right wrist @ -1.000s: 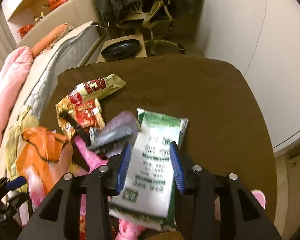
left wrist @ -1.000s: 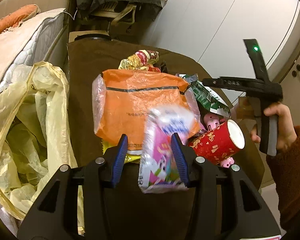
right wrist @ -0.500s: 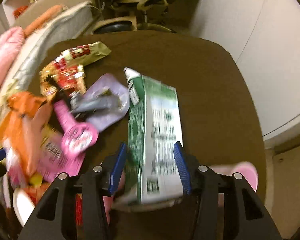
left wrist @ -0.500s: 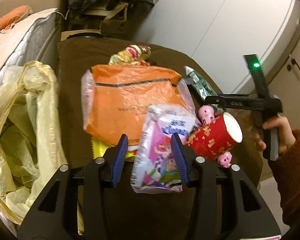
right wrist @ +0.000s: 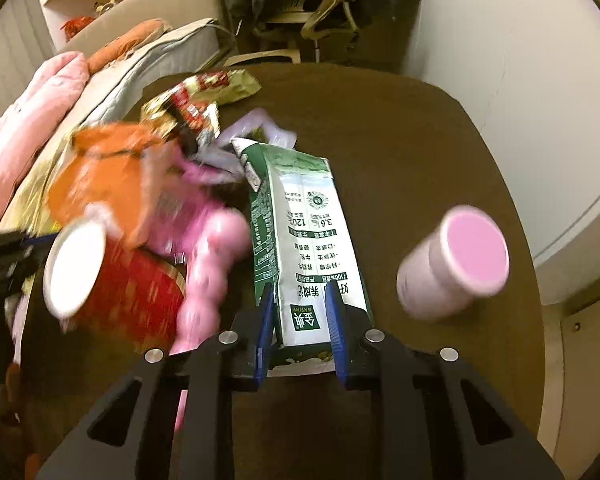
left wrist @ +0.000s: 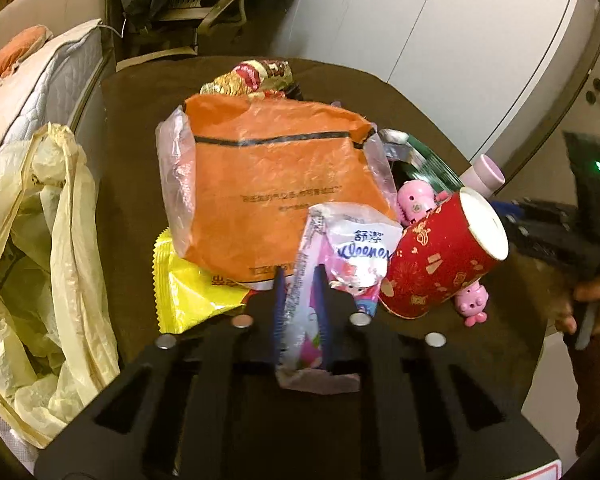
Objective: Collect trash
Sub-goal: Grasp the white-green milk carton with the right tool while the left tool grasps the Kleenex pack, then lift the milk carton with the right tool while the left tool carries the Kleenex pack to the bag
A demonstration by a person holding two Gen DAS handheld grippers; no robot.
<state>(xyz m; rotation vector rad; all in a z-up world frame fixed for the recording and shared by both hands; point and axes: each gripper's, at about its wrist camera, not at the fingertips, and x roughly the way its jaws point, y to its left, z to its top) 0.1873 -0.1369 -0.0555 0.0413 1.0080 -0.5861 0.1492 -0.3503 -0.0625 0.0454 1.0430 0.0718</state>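
Both hand-held grippers are taking hold of rubbish on the brown surface (right wrist: 400,128). The left hand-held gripper (left wrist: 300,300) is closing, narrow now, with the pink tissue pack (left wrist: 340,256) between its blue pads and already pinched near its lower end. The pack lies just in front of the orange bag (left wrist: 272,184) and touches the red paper cup (left wrist: 440,260) tipped on that bag's right. The right hand-held gripper (right wrist: 300,320) is also closing, its pads drawn in against the near end of the green milk carton (right wrist: 300,232), which lies flat to the right of the orange bag.

To do this well, each grip should firm up before any lift: the tissue pack is soft and may slide out, so squeeze fully and raise it straight, clear of the red cup. The carton is held by one end only, so it is likely to droop; lift it slowly and keep it level. The yellow bin bag (left wrist: 48,240), hanging open left of the orange bag, looks the natural target.

Only the left wrist view shows that bin bag, the yellow wrapper (left wrist: 188,292) and the small pink pig toys (left wrist: 414,200). Only the right wrist view shows the lilac cup (right wrist: 452,264) fully, lying well right of the carton, and the carton's printed face.
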